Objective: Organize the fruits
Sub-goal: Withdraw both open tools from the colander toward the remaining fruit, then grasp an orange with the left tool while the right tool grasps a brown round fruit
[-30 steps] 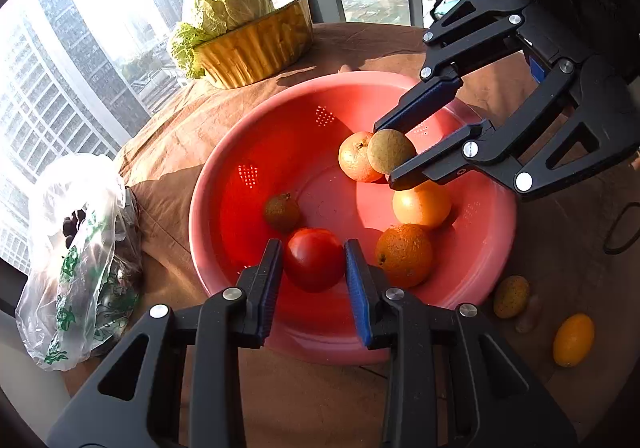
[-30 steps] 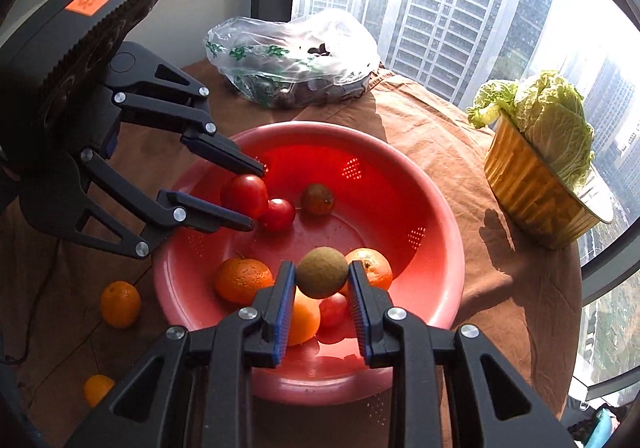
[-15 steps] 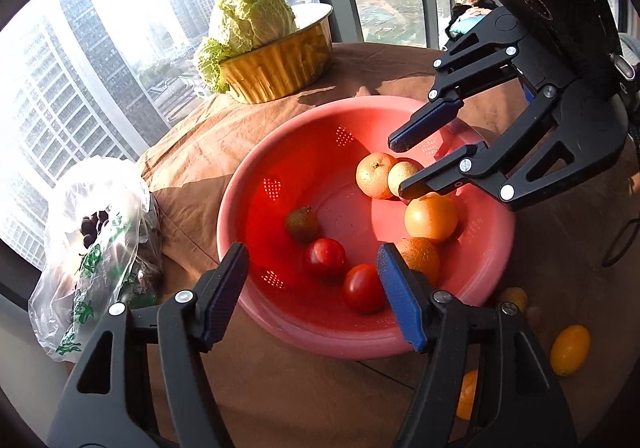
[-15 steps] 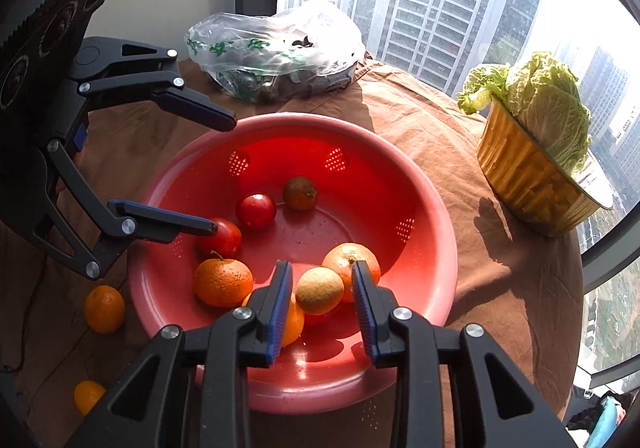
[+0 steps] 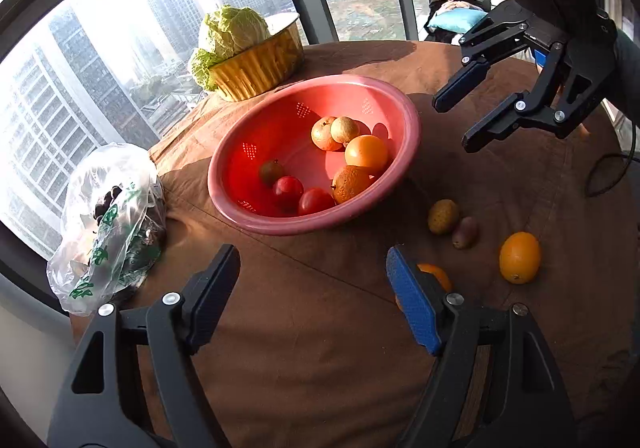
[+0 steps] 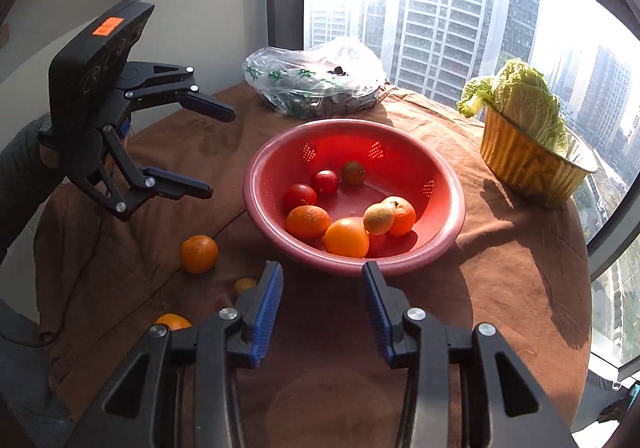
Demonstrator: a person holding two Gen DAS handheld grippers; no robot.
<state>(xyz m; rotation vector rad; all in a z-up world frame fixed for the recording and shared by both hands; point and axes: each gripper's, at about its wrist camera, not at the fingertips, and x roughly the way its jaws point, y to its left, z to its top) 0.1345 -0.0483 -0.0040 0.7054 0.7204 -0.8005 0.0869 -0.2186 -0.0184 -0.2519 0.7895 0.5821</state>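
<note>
Orange sticker (image 6: 107,26), writing unreadable

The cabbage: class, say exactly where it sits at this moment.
In the right wrist view the cabbage sits at the far right, inside the gold foil bowl on the brown cloth, right of the red basin and by the window.

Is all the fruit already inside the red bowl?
No: an orange and two small brownish fruits lie on the brown cloth beside the red bowl.
</note>
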